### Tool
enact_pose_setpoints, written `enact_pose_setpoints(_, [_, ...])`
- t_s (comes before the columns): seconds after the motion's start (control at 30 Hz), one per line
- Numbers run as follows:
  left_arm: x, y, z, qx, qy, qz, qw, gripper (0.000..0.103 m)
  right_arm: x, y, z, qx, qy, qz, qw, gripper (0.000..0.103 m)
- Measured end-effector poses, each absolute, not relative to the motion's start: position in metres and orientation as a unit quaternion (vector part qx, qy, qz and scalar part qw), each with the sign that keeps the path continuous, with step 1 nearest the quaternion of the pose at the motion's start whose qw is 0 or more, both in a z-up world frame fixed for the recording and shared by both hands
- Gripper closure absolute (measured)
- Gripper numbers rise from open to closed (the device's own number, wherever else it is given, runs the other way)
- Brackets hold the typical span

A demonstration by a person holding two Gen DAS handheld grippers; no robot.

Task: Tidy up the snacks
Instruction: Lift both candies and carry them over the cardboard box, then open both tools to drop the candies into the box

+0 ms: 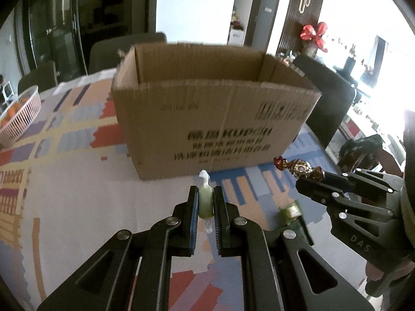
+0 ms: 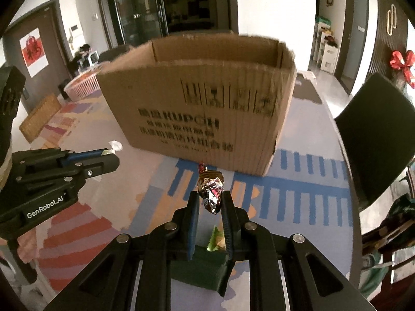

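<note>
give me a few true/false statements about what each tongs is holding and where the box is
1. The left tongs grip a green candy. True.
2. The right tongs are open and hold nothing. False: they grip a foil-wrapped candy.
3. The cardboard box is open at the top. True.
4. Both candies already lie inside the box. False: both are held in front of it.
5. A basket stands on the table left of the box. True.

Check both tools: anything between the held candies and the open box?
Nothing visible. The left tool grips the green candy, the right tool the foil candy. Only patterned tablecloth lies before the cardboard box, whose near wall they must clear.
</note>
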State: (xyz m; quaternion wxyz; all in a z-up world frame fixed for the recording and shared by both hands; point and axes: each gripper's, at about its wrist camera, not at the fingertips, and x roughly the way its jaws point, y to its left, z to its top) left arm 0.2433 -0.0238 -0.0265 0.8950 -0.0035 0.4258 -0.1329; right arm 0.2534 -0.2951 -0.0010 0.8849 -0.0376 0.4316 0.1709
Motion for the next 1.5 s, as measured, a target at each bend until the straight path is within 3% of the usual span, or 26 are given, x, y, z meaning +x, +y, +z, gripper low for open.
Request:
enact_pose_setpoints(0.8, [0.268,-0.027,0.078,0.013,0.307,-0.144,0.941,0.090,0.265,-0.286,0.101,-0.008,0.316,0.178,0.932,0.085])
enact_pose_setpoints(1.43, [0.339,-0.024,0.058,0.010,0.354,-0.138,0.925,0.090,0.324,-0.277,0.106,-0.008,0.325,0.171,0.930,0.084])
enact_pose_setpoints(1.47, [0.342,-0.025,0.057,0.011,0.355,-0.135,0.925,0.090,0.325,-0.277,0.105,-0.008,0.326,0.170,0.930,0.084])
enact_pose_setpoints(1.5, [0.344,-0.025,0.057,0.012,0.354,-0.128,0.926,0.081,0.328,-0.277,0.104,-0.008,0.329,0.169,0.929,0.084])
